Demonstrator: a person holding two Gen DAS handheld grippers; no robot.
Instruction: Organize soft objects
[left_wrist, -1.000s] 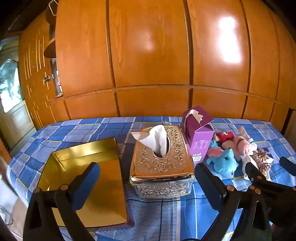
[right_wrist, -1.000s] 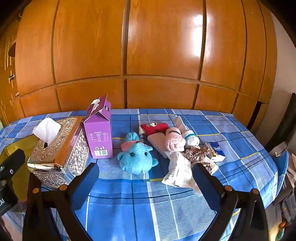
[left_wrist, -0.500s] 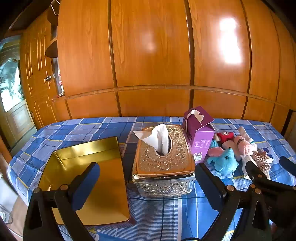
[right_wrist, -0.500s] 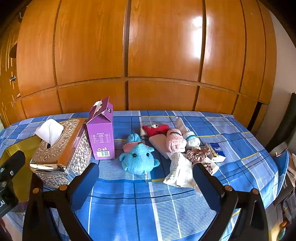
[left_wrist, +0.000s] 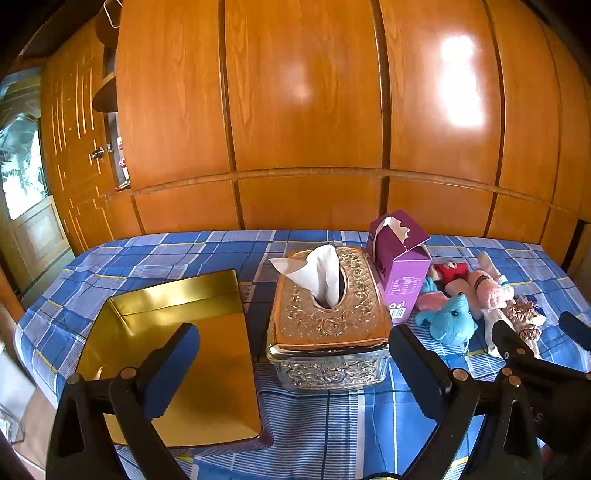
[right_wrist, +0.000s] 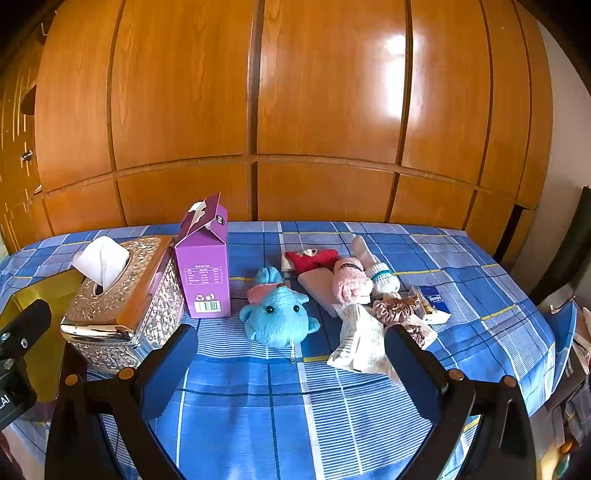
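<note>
A blue plush toy (right_wrist: 277, 317) lies on the blue checked cloth, also in the left wrist view (left_wrist: 450, 319). Beside it lie a rolled pink sock (right_wrist: 351, 284), a white sock (right_wrist: 380, 277), a red cloth item (right_wrist: 314, 256), a pink scrunchie (right_wrist: 395, 308) and a white paper packet (right_wrist: 362, 343). A gold tray (left_wrist: 177, 339) lies at the left. My right gripper (right_wrist: 290, 365) is open and empty, hovering in front of the plush. My left gripper (left_wrist: 295, 369) is open and empty in front of the tissue box, between it and the tray.
An ornate metal tissue box (left_wrist: 328, 317) stands mid-table with a tissue sticking up. A purple carton (right_wrist: 205, 266) stands next to it. A small blue tissue pack (right_wrist: 434, 299) lies at the right. Wooden wardrobe doors (right_wrist: 295, 110) run behind the table. A dark chair (right_wrist: 569, 258) stands right.
Both grippers have drifted slightly, so the objects sit a little lower and to the right in the views. Nothing was taken hold of and both jaws stay open.
</note>
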